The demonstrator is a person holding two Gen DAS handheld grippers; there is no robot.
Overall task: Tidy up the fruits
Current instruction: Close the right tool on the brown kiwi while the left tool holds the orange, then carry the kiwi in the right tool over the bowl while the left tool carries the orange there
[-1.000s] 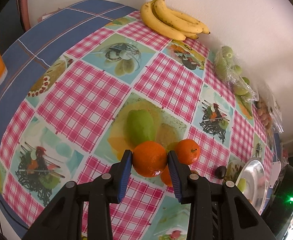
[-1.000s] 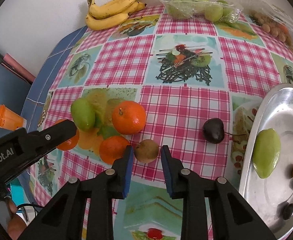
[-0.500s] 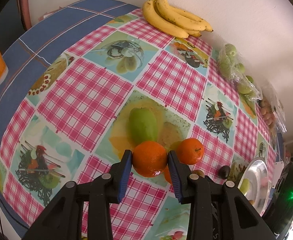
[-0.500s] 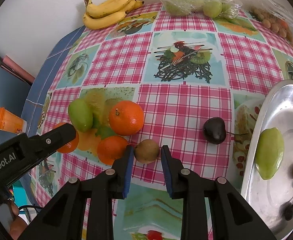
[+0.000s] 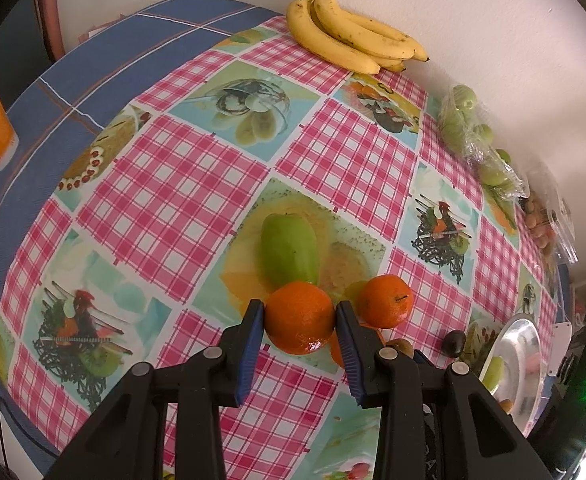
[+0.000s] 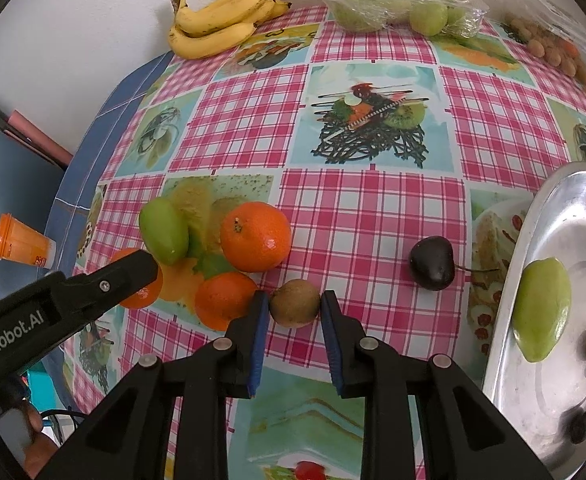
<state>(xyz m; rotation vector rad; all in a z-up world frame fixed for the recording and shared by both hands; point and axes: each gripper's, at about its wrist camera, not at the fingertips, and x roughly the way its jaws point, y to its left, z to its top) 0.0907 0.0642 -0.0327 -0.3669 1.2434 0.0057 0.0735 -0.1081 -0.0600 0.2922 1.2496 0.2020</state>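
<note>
The left gripper point(image 5: 299, 322) is clamped on a round orange mandarin point(image 5: 299, 322), its blue pads pressing both flanks, with the fruit seemingly lifted just clear of the worktop, though the fisheye makes that hard to judge. The right gripper point(image 6: 295, 312) brackets a small brown kiwi-like fruit point(image 6: 295, 303) that sits on the pink-checked oilcloth worktop point(image 6: 373, 216); its jaws look closed against the fruit's sides.

Two more mandarins point(image 6: 255, 236) and a pale green oblong fruit point(image 6: 164, 230) crowd the left side, so the likely aim is carrying both fruits to the shallow silver metal tray point(image 6: 573, 184), which already holds another green fruit point(image 6: 543, 316).

To do this well, raise each fruit straight up before travelling sideways, keep the squeeze gentle on the soft skins, pass above the dark plum-like fruit point(image 6: 432, 263), and lower onto bare tray metal before opening.
</note>
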